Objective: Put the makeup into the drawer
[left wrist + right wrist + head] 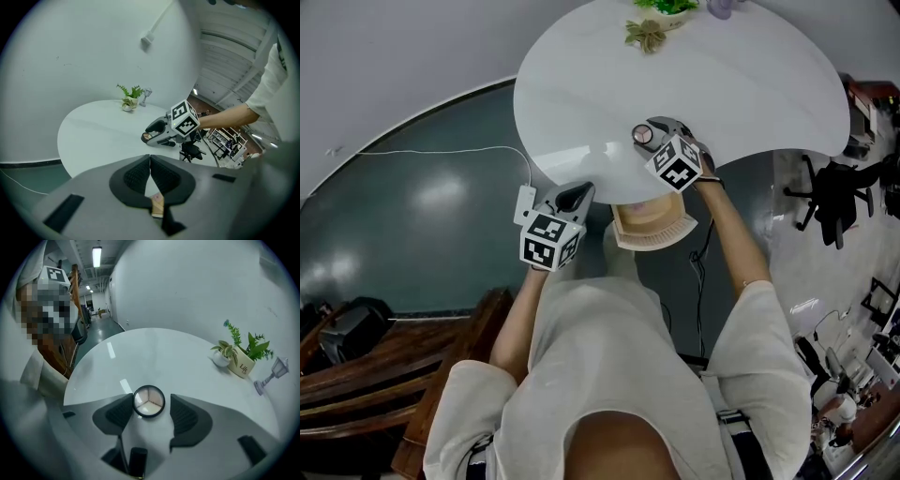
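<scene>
Hovering over the near edge of the round white table (722, 84), the right hand-held gripper (651, 129) pointed steeply down with its jaws spread. A round makeup compact (149, 401), its pan split into three pale shades, sat between those jaws close to their tips. It lay against the left pad (123, 411) or just beside it. A clear gap separated it from the other pad, so the jaws were not pinching it. From the head view, the compact appeared face up near the table's near edge, though whether it rested on the surface could not be told.

The left hand-held gripper (150, 159) was held off the table's near-left edge, apart from the right one. Its jaws were pressed together at the tips, with nothing gripped between them.

A light wooden drawer (652, 230) stuck out from under the table's near edge, between the two hand-held grippers and nearer the person. At the table's far edge stood a small potted plant (243, 363), with a little lantern-shaped ornament (274, 371) just beside it.
</scene>
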Motion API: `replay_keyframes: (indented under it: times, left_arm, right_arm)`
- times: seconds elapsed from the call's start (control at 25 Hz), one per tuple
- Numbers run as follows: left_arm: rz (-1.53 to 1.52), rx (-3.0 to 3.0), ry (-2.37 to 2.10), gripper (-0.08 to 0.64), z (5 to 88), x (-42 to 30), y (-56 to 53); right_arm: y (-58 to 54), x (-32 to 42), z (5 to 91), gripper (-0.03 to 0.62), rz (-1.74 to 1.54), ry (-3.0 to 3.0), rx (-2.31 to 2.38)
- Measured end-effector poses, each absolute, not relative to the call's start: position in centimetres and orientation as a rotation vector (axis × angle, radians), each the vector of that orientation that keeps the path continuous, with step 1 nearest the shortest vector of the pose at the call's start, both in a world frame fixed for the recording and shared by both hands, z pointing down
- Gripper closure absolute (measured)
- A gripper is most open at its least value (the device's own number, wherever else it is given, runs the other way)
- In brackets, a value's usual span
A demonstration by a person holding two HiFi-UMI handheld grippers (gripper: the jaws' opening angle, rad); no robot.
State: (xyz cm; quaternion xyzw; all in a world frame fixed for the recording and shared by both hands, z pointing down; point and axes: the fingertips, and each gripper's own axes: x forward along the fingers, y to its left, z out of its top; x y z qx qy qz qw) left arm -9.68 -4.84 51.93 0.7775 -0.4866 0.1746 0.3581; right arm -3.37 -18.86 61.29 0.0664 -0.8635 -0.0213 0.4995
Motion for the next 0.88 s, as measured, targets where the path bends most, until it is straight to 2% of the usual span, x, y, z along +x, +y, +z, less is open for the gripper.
replay_keyframes:
  times: [0.12,0.48,0.88]
  left_arm:
    - [0.449,1.998,-1.266,0.549,52.1,-10.2,-4.8]
    - [0.448,2.009,-1.256,0.549,52.0,-10.0,-4.8]
    - [0.470,2.053,-1.196,0.549,52.1,-7.9,-4.5]
  right_arm:
    - [-18.7,-3.4,61.7,0.378,-0.003,-2.077,0.123]
    - [-17.2,-3.4,59.6,0.382,-0.064,-2.115,0.122]
    - [-10.0,0.2,54.6,0.382,-0.079,-2.215,0.206]
